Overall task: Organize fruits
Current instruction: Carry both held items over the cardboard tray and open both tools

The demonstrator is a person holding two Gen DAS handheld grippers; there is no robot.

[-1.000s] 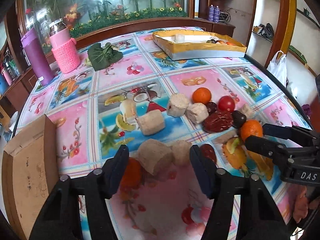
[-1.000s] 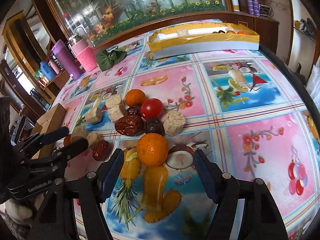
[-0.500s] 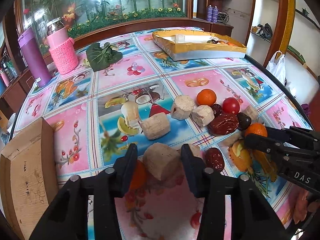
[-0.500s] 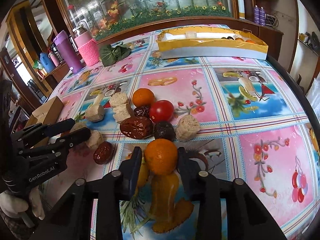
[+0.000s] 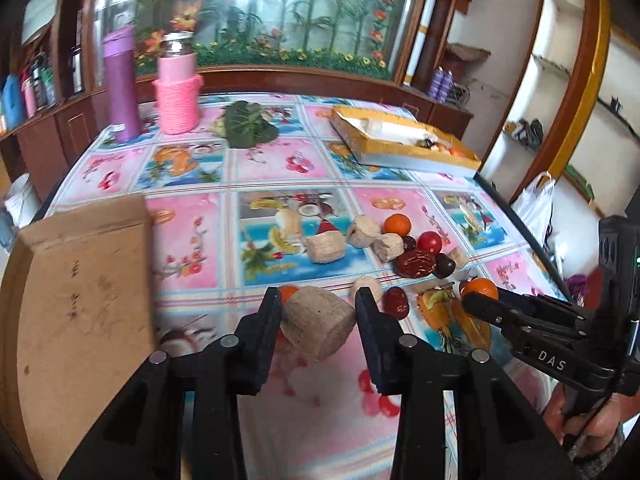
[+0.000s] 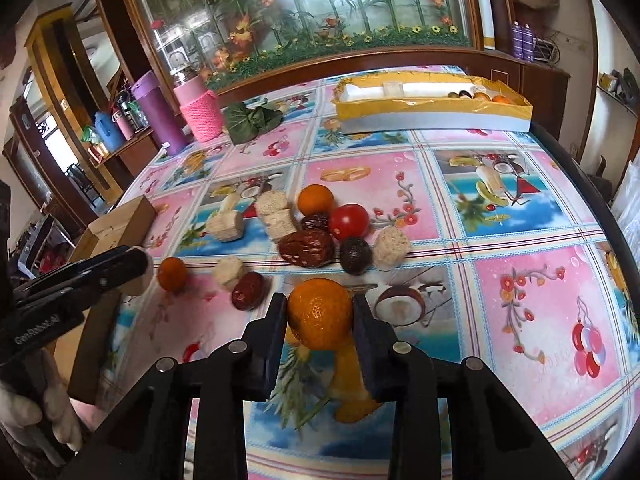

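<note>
Nearest the camera, the left tongs (image 5: 316, 312) were clamped on a pale beige cylinder chunk (image 5: 318, 326), held tilted and clear of the surface (image 5: 192, 240) near its front edge. Just beside them, the right tongs (image 6: 320, 316) had their pads pressed to both sides of an orange (image 6: 319, 314), which sat lifted over the printed cloth. A cardboard box (image 5: 80, 312) lay at the front-left corner. Behind the tongs sat a small orange (image 6: 172, 274), a beige chunk (image 6: 228, 274) and a red date (image 6: 248, 291). Further in, toward the middle, the cluster was packed tight: a large date (image 6: 306, 248), a dark fruit (image 6: 355, 255), a tomato (image 6: 349, 222), another orange (image 6: 316, 200) and more beige chunks. At the far edge stood the yellow tray (image 6: 432, 114), a few fruits in its right end.
</note>
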